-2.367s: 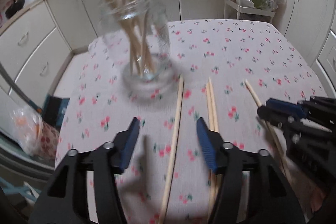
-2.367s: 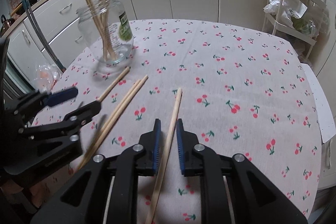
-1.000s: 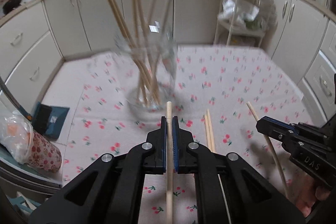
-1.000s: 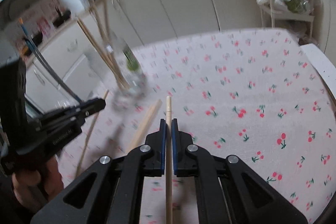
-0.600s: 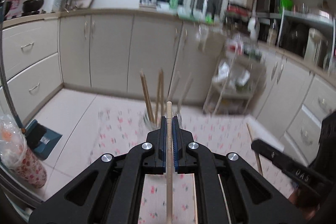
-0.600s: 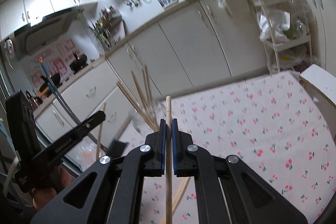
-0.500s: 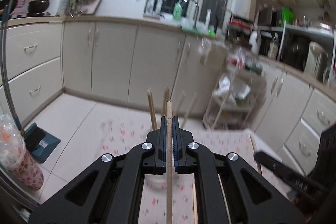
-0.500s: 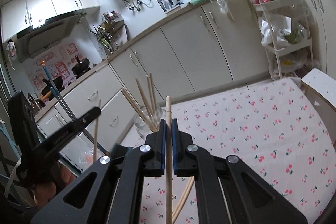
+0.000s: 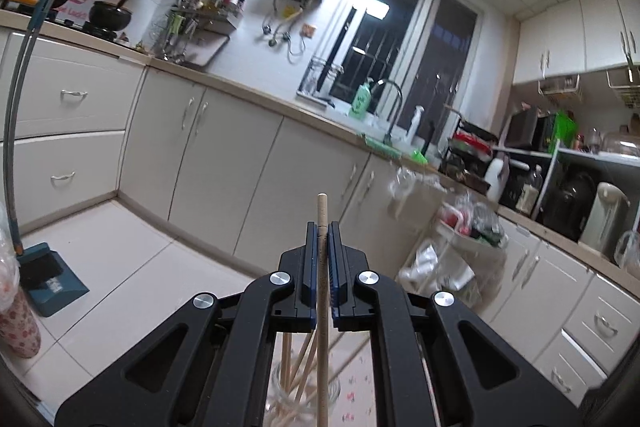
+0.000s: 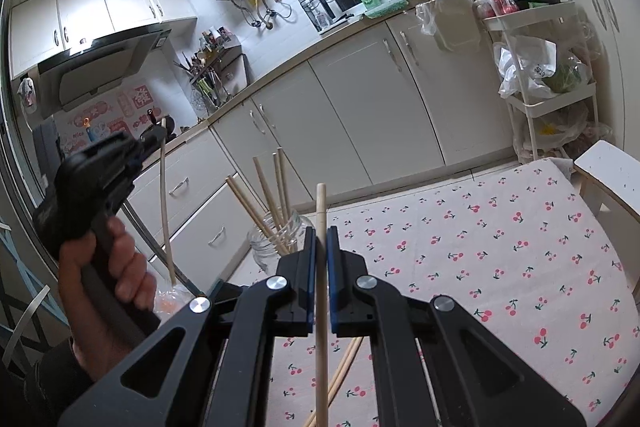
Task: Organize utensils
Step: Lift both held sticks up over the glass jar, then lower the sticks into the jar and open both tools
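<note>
My left gripper (image 9: 322, 227) is shut on a wooden chopstick (image 9: 322, 307) held upright; its lower end hangs over the glass jar (image 9: 304, 399) seen below between the gripper arms. From the right wrist view the left gripper (image 10: 154, 139) holds that chopstick (image 10: 166, 211) high, left of the jar (image 10: 276, 239), which holds several chopsticks. My right gripper (image 10: 320, 231) is shut on another wooden chopstick (image 10: 321, 287), raised above the table. Two loose chopsticks (image 10: 340, 371) lie on the cherry-print tablecloth (image 10: 500, 267).
White kitchen cabinets (image 10: 360, 115) run behind the table. A white trolley (image 10: 548, 87) with bags stands at the right. A white stool (image 10: 608, 171) sits at the table's right edge. A blue dustpan (image 9: 48, 287) and a broom handle (image 9: 16, 131) stand at the left.
Both grippers closed on chopsticks lying on the table and lifted them. Both have tilted upward; the left one now holds its chopstick upright above the jar.
</note>
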Demonstrator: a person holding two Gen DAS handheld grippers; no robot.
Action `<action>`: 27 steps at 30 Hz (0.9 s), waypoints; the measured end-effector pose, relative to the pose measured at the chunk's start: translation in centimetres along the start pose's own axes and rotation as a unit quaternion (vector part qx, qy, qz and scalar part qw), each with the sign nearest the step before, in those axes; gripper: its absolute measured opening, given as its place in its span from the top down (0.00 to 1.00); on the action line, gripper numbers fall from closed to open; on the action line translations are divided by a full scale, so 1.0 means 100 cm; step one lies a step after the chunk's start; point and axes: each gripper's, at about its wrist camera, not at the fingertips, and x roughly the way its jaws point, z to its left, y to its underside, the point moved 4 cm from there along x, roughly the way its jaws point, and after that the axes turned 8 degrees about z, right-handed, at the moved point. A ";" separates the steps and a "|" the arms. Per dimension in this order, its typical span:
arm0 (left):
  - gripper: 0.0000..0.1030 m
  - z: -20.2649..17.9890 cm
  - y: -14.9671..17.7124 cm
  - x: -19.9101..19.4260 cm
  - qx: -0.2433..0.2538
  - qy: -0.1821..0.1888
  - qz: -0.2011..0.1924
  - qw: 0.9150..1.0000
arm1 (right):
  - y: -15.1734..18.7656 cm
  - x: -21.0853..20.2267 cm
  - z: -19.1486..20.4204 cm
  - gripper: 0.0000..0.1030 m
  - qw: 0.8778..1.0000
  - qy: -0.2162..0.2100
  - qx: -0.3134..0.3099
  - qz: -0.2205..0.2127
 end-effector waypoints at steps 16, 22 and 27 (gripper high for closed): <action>0.95 0.001 0.006 0.064 -0.012 -0.040 -0.065 0.997 | 0.018 0.020 -0.021 0.94 0.999 -0.012 0.029 0.031; 0.95 -0.004 0.020 0.076 0.005 -0.054 -0.080 0.995 | 0.021 0.025 -0.024 0.94 0.999 -0.016 0.035 0.039; 0.95 -0.008 0.029 0.076 0.021 -0.061 -0.089 0.994 | 0.023 0.026 -0.024 0.94 0.998 -0.017 0.039 0.043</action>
